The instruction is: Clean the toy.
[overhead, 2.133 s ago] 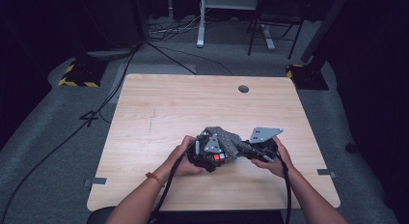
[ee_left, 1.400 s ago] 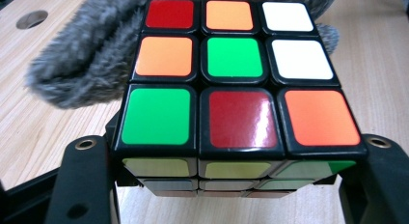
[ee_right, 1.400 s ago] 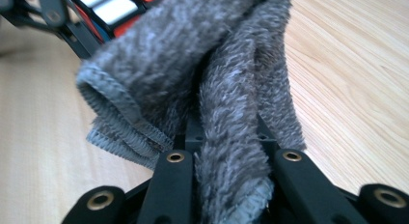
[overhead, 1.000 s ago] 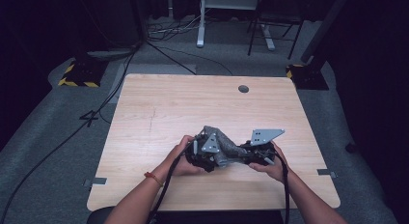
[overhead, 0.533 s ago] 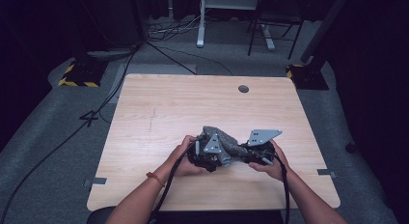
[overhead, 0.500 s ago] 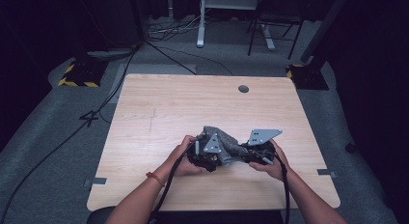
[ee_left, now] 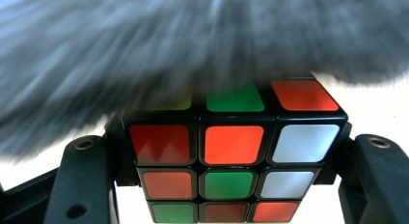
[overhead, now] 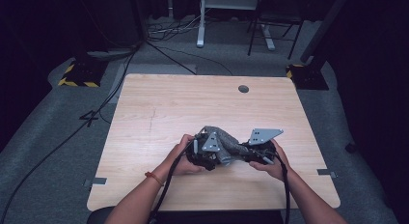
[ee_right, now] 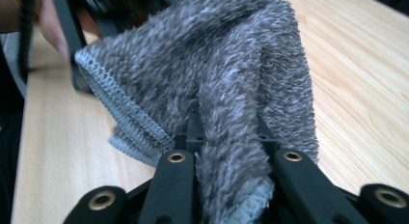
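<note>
1. The left gripper (ee_left: pixel 231 185) has its black jaws pressed on either side of a scrambled colour-tiled plastic puzzle cube (ee_left: pixel 234 151).
2. The right gripper (ee_right: pixel 231 185) pinches a fuzzy grey knit cloth (ee_right: pixel 212 84).
3. The cloth's length runs from the right gripper's jaws to the cube, draping its top, above the near-middle of the pale wooden table (overhead: pixel 159 103).

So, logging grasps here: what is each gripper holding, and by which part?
The left gripper clamps a puzzle cube by two opposite side faces. The right gripper pinches a fold of the grey cloth, which drapes over the cube.
</note>
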Demonstrator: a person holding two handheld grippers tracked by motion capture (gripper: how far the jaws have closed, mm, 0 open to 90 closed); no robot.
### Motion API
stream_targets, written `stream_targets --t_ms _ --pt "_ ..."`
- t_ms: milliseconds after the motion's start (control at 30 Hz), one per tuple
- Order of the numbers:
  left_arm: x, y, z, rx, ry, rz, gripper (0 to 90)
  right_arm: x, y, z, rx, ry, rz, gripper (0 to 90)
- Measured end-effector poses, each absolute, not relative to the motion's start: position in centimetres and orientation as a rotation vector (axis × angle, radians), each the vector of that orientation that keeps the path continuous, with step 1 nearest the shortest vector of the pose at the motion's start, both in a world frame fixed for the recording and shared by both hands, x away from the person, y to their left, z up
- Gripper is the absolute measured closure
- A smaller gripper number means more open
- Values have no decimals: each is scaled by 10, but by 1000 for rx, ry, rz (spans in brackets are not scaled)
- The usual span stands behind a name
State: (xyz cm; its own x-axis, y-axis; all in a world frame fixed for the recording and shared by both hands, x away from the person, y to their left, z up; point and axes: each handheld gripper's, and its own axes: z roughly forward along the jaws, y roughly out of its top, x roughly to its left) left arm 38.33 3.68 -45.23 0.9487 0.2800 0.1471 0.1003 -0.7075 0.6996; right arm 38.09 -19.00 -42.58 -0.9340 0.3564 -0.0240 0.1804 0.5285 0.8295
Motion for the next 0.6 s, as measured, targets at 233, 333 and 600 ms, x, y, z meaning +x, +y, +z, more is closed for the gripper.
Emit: stream_targets --t_ms 233,333,600 --pt "382 30 -456 2361 272 305 335 371 -177 -423 425 2536 1350 765" --pt "382 31 -455 2356 274 307 335 372 -176 -423 429 2527 1324 766" --pt "384 45 -443 2302 288 323 336 388 -195 -431 547 2495 1256 767"
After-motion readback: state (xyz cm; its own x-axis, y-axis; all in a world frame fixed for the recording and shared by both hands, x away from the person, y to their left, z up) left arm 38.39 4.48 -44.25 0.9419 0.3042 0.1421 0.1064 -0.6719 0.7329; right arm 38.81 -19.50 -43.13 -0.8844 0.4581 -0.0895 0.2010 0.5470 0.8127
